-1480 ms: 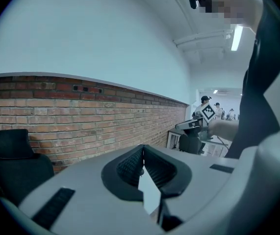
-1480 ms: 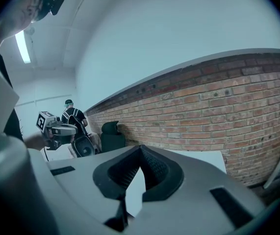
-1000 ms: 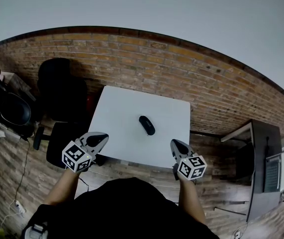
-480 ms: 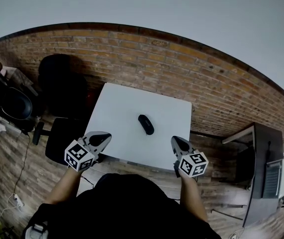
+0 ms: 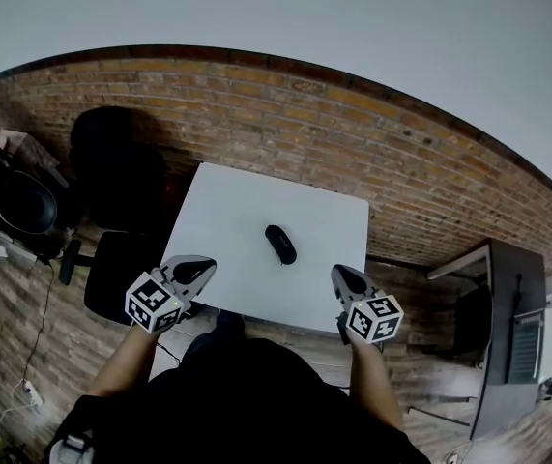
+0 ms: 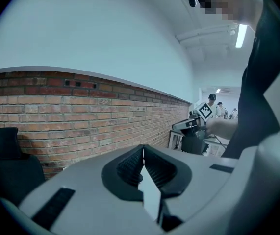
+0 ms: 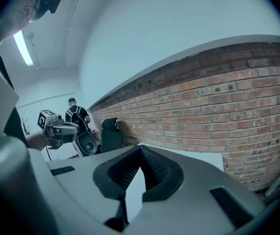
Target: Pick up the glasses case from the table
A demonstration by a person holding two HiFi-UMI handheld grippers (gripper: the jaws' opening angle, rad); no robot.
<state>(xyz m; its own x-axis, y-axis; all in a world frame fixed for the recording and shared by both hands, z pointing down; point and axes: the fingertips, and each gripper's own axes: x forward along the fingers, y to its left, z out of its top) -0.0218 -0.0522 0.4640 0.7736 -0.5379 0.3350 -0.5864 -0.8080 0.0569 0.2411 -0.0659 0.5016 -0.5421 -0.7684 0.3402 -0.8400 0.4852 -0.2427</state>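
Observation:
The glasses case [image 5: 280,245] is a dark oval lying near the middle of the white table [image 5: 227,211]. Both grippers hover at the table's near edge, well short of the case. My left gripper [image 5: 201,264] is at the near left corner, jaws shut with nothing between them [image 6: 143,148]. At the near right corner, my right gripper [image 5: 338,274] is also shut and empty [image 7: 140,148]. The case is hidden in both gripper views. Each gripper view shows the other gripper: the right gripper [image 6: 198,124] and the left gripper [image 7: 56,126].
A black office chair [image 5: 116,177] stands left of the table, before a brick wall [image 5: 353,133]. Black gear [image 5: 14,206] lies at the far left and a dark cabinet [image 5: 512,327] at the right. A person [image 7: 76,114] stands in the background.
Both grippers have edged slightly toward the table's near edge and stay shut. The case has not moved on the table.

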